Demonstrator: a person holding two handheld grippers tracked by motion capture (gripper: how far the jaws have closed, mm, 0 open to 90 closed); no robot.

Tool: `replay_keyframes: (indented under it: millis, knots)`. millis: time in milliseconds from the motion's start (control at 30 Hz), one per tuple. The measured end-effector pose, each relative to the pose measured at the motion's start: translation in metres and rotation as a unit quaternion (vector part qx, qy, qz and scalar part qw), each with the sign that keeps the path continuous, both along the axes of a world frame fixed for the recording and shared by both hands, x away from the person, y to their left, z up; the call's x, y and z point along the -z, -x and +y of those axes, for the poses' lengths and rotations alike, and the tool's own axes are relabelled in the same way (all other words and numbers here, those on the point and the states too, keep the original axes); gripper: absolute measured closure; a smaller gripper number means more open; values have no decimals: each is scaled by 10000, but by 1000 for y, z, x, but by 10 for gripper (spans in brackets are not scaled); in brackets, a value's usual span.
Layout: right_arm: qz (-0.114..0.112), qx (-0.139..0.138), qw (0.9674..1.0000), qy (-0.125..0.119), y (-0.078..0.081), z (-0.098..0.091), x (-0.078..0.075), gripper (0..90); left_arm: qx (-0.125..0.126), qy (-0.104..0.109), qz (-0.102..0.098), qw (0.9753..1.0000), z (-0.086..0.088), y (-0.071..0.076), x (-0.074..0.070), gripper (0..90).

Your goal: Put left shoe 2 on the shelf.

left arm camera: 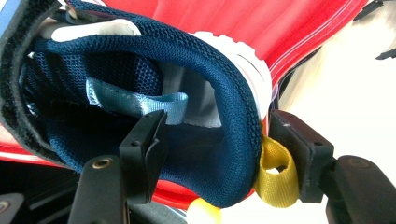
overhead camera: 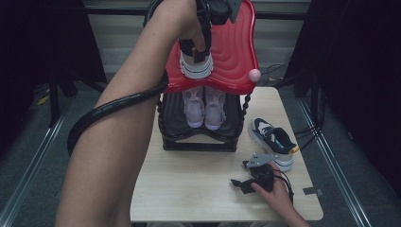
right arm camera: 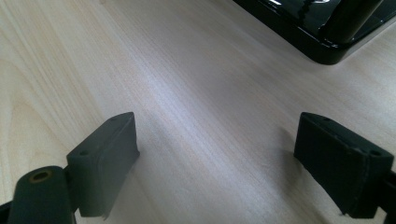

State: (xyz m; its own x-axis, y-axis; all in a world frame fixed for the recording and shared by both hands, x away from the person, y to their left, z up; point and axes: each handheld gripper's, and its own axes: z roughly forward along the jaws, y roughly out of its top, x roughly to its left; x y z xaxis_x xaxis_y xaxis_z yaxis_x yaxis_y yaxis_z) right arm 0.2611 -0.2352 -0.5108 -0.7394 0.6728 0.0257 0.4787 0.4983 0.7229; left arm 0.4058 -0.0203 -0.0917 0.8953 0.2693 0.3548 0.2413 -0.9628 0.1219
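Left gripper view: jaws clamp navy shoe heel collar; right gripper jaws agape.

Pale wood-grain worktop sat at centre of frame, corners rounded. Grey floor showed lower left and lower right. Metal rails ran diagonally along both sides of worktop. Dark curtains or panels filled upper left and upper right. Light slatted wall stood at top centre. Black cables lay on floor at right. Lighting dim, worktop brightest.
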Motion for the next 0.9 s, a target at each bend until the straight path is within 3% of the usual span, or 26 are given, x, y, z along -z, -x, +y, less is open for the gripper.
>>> replay_keyframes:
  millis: [900]
  knots:
    - [-7, -11, 10000, -3, 0, 0, 0, 126, -221, 217, 146, 9994, 6, 4, -9, 342]
